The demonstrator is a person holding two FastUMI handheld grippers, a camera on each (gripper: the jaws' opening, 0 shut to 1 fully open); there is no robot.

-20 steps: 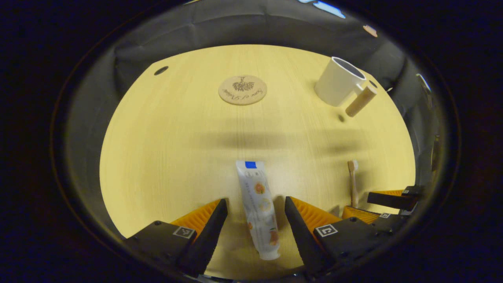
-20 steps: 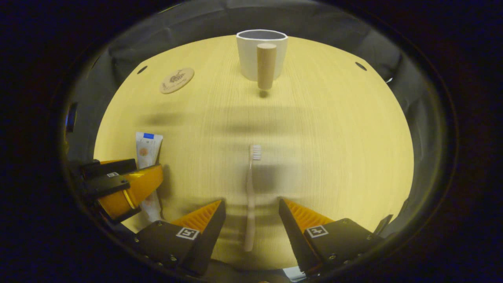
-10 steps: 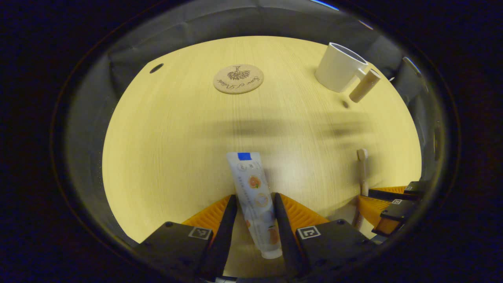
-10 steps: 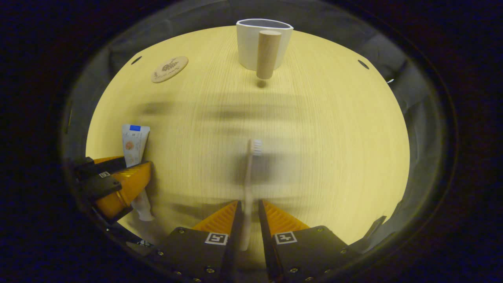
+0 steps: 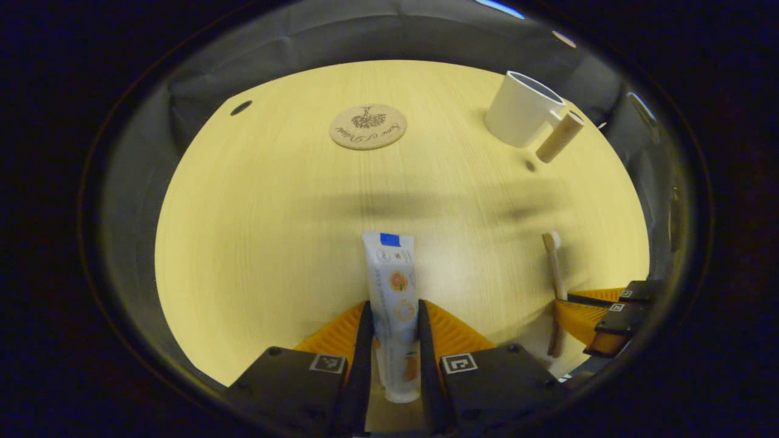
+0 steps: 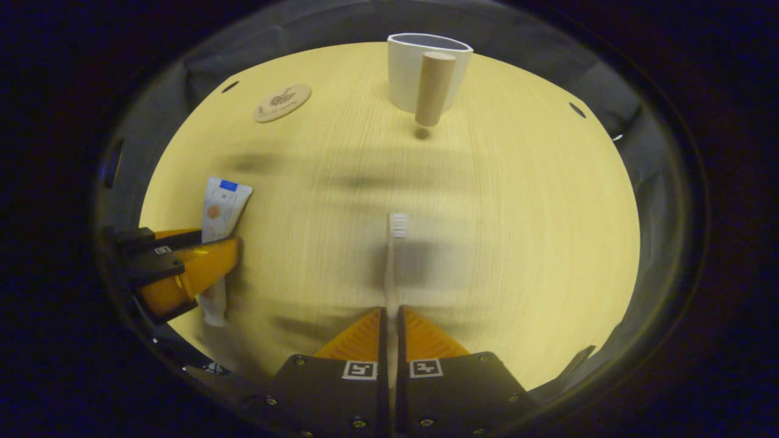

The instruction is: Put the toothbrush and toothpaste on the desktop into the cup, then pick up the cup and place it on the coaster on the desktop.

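Desktop [image 5: 261, 201]: pale wood grain, round under the fisheye, its far edge meeting dark cloth. Soft blurred shadow bands cross the middle in both views.

Cup [image 5: 520, 109]: white, upright at the far right in the left gripper view; at the far centre [image 6: 414, 67] in the right gripper view. A wooden cylinder handle [image 6: 434, 88] sticks out from its side towards the camera and covers part of the wall. The inside cannot be seen from either angle.

Left gripper [image 5: 392, 328]: fingers closed against both sides of the toothpaste [image 5: 394, 286], tube pinched between them. The blue-marked end points away; the cap end lies low between the fingers. In the right gripper view this gripper [image 6: 210, 258] shows at the left edge, partly cut off, and covers the middle of the tube [image 6: 220, 204].

Right gripper [image 6: 389, 322]: fingers drawn nearly together on the handle of the toothbrush [image 6: 394, 255], bristle head pointing away. The lower handle is hidden between the fingers. Whether the brush rests on the wood or is lifted cannot be told. In the left gripper view the brush [image 5: 554, 261] and this gripper [image 5: 584, 310] sit at the right edge, the gripper cut off.

Coaster [image 5: 368, 126]: round, a dark engraved motif too small to make out, lying far centre, well apart from the cup; also [image 6: 282, 103].
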